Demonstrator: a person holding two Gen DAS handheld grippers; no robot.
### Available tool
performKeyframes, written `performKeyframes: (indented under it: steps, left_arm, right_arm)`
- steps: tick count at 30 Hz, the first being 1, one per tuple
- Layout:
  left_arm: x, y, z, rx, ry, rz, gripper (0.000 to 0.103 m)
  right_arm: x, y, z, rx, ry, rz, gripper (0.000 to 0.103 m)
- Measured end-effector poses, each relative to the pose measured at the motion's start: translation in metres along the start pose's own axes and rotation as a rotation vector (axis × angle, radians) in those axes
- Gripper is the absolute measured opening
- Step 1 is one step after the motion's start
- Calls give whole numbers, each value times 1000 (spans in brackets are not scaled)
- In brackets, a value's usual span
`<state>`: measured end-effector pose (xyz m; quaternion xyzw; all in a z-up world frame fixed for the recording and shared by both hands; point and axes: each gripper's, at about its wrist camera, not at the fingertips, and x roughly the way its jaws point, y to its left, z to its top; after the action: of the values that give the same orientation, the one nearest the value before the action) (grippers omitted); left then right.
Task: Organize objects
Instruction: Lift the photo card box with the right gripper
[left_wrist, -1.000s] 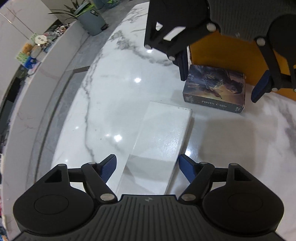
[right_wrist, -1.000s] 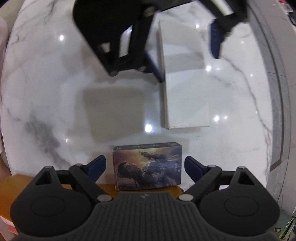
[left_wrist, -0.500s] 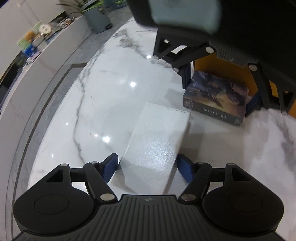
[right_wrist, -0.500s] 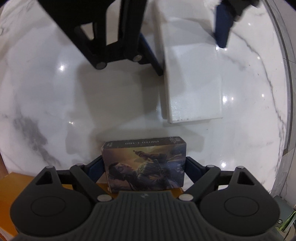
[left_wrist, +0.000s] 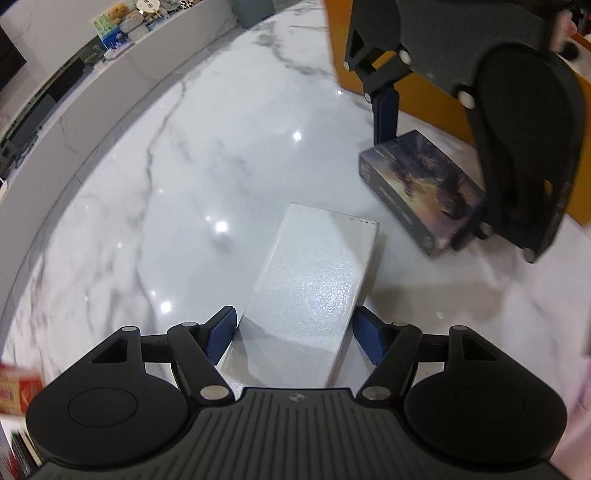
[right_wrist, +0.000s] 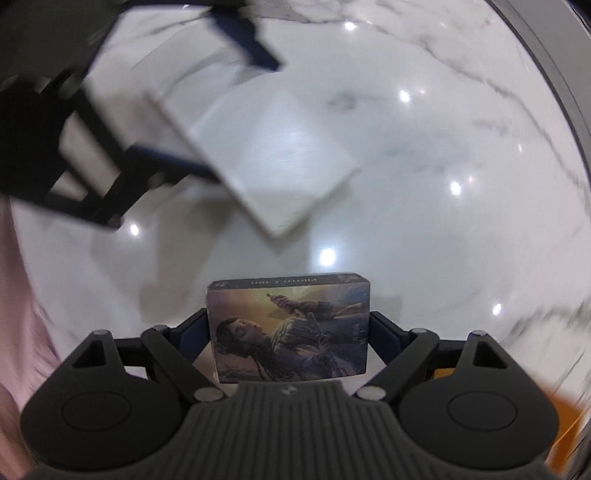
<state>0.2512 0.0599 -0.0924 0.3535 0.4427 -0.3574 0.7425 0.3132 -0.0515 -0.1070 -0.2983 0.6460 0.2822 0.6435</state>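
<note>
On marble tabletop (left_wrist: 192, 192): white box (left_wrist: 314, 288) held between left gripper (left_wrist: 293, 332) pads, jaws just closing on it, far end tilted over surface. Right gripper (right_wrist: 291, 332) clamps illustrated card box (right_wrist: 288, 328) by short sides, beside orange block (left_wrist: 436, 99). Boxes near, apart.

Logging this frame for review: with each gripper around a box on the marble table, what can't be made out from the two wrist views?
- Left gripper pad contact with the white box: near end hidden by the gripper body; the other view is motion-blurred.
- Picture box side lettering: blurred in both views.
- Right gripper pad contact: cannot tell.
- Orange object: cut off by frame edge and gripper.
</note>
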Motion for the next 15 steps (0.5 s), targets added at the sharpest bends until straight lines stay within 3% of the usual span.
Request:
performKeyframes:
  steps: [5, 9, 15]
  left_arm:
    - [-20, -32, -22, 11, 55, 18, 80]
    - [-29, -47, -32, -4, 51, 43, 80]
    - [-28, -53, -35, -6, 41, 53, 80]
  right_arm:
    - [1, 31, -14, 160, 17, -2, 90]
    - [2, 42, -22, 257, 23, -8, 91]
    - [-19, 49, -36, 233, -22, 6, 97]
